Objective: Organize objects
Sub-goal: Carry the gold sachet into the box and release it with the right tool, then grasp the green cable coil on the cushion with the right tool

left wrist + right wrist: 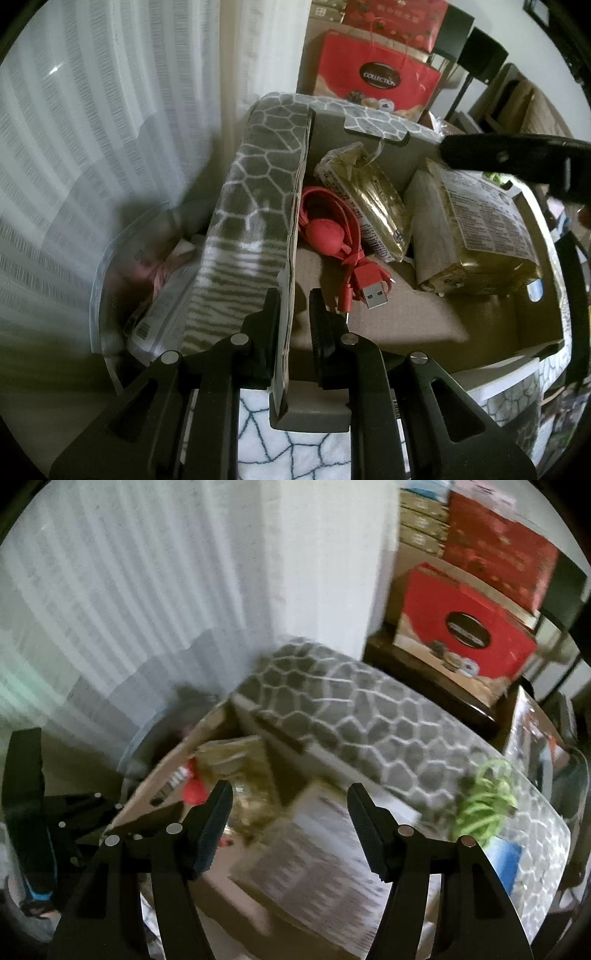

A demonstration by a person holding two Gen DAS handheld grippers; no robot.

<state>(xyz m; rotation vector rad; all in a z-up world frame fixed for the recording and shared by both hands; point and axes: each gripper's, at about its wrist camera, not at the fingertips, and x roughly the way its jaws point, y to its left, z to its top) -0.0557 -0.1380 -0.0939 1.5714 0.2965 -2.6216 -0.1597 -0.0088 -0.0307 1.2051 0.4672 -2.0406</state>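
Your left gripper (291, 314) had its fingers pinched on the patterned flap (258, 192) of the storage box (517, 391), clamping the flap's lower edge and holding it upright at the box's left side. Inside the box, on its cardboard floor, lay a red cable (343, 243) with its USB plug pointing toward you, just beside the flap. To the right of the cable sat a gold packet (373, 195), and farther right a larger gold packet (476, 229) with a printed label. Your right gripper (290, 823) hung above the box with its fingers spread apart and nothing between them; that view was blurred. A green coiled cord (484, 805) lay at the box's right rim. Behind the box stood a red gift bag (376, 81), and a clear plastic tub (107, 266) sat left of the flap.
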